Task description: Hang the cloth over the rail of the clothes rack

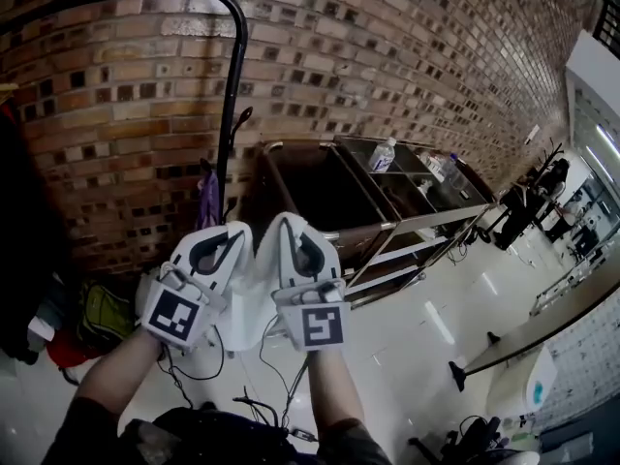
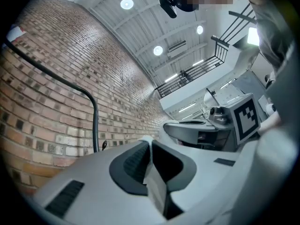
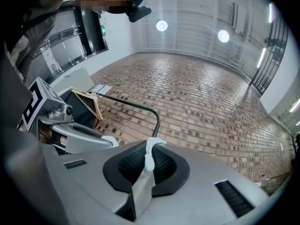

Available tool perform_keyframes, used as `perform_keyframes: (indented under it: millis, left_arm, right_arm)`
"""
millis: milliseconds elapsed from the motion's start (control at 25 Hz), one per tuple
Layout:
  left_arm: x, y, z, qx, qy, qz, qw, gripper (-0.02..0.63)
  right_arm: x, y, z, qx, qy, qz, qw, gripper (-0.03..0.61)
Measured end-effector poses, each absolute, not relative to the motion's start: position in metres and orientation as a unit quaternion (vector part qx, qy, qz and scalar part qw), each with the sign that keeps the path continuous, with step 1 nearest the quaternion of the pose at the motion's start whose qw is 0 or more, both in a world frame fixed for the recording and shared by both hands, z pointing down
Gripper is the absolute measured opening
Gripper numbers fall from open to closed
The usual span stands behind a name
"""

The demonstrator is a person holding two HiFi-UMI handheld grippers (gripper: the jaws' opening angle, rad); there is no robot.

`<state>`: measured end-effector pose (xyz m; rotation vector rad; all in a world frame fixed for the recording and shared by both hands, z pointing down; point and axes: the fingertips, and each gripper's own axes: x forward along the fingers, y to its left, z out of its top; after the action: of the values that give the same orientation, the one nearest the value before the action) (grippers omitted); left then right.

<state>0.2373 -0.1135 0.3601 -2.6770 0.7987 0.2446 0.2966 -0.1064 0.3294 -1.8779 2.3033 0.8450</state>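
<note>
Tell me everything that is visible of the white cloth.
The cloth is white, thin and soft-looking. Both grippers hold it by its upper edge: the left gripper and the right gripper are each shut on a small fold that sticks out between the jaws. The grippers are close side by side, so the cloth bunches between them and hangs down toward the person. It is held up in the air before the brick wall and does not touch the black rail.
</note>
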Motion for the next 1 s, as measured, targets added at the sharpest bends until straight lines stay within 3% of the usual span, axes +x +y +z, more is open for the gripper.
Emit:
perform_keyframes:
  millis: [400, 1000]
  left_arm:
    - [0.282, -0.185, 0.351, -0.95, 0.238, 0.083, 0.182, 0.046]
    - [0.344, -0.303, 0.322, -0.931, 0.298, 0.078, 0.194, 0.046]
  right_arm:
    - [0.319, -0.184, 0.31, -0.603, 0.75, 0.269, 0.041, 0.04]
    - [0.372, -0.305, 0.285, -0.554, 0.787, 0.264, 0.067, 0.04]
